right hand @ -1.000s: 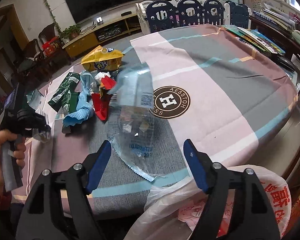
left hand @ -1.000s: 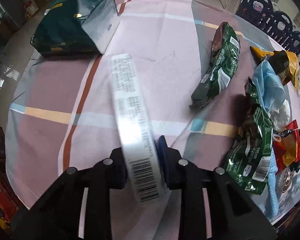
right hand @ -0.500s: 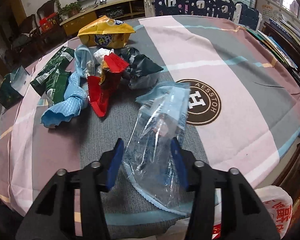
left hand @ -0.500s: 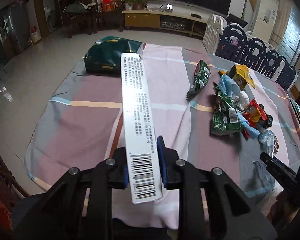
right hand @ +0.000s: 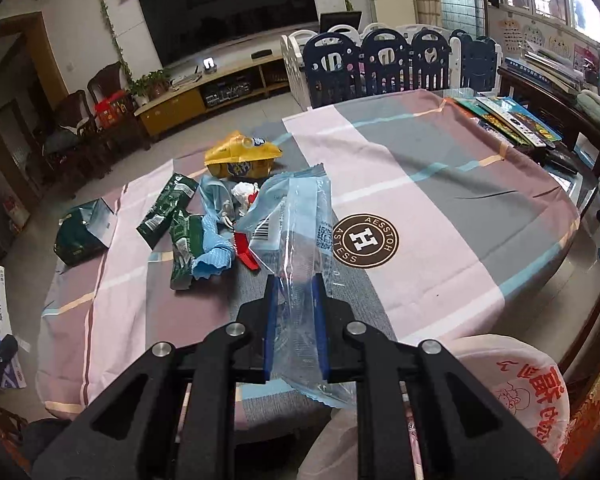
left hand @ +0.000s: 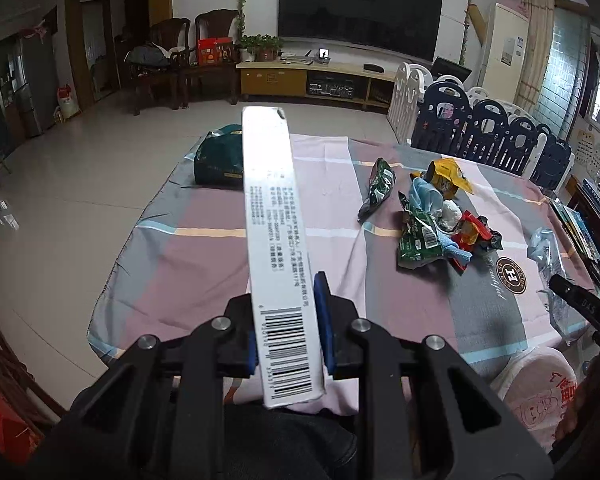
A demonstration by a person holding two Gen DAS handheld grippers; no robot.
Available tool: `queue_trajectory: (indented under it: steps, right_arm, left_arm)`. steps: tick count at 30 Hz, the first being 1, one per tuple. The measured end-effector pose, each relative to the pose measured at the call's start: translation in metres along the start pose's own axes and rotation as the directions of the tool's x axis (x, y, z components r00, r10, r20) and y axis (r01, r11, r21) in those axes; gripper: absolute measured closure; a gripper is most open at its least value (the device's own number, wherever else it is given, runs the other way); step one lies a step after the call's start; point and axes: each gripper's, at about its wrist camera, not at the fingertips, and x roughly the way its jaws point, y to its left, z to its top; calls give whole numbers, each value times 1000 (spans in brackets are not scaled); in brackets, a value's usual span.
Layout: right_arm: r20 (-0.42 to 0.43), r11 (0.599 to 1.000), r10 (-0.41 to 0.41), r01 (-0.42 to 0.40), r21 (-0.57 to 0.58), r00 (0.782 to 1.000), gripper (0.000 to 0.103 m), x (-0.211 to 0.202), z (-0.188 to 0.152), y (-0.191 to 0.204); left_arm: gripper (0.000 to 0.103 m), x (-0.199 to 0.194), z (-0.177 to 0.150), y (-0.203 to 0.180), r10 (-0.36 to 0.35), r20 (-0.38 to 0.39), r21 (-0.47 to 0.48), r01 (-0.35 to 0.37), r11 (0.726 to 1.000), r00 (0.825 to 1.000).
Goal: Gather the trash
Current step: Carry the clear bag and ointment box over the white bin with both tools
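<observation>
Two grippers raised above the desk (right hand: 440,184), my left gripper (left hand: 286,330) clamped a white box (left hand: 274,232), my right gripper (right hand: 294,322) pinched a clear plastic bag (right hand: 300,236), wrappers (left hand: 432,216) lay heaped beyond.

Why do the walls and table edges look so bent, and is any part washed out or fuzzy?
Left wrist view: the fisheye lens bows the room; glare whitens the far end of the long white cardboard box, while its barcode stays sharp. Right wrist view: the same bowing curves the checked pink and grey tablecloth; the windows at upper right are blown out; the clear plastic wrapper shows bright streaks.
</observation>
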Motion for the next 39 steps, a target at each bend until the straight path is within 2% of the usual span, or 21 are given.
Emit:
queue_trajectory:
  steps: [6, 11, 21, 39]
  right_arm:
    - [49, 999, 47, -48, 15, 998, 85, -36, -3, 1]
    - [55, 997, 77, -78, 6, 995, 85, -50, -8, 6]
    - [16, 993, 117, -117, -27, 993, 85, -47, -23, 20]
    - [-9, 991, 131, -131, -16, 991, 85, -41, -32, 19]
  left_arm:
    - [79, -14, -1, 4, 0, 26, -7, 1, 1000, 1000]
    - [79, -20, -4, 6, 3, 39, -7, -3, 1000, 999]
    - [79, -22, -7, 7, 13, 34, -4, -13, 1000, 999]
    - [79, -20, -12, 4, 8, 16, 11, -8, 1000, 1000]
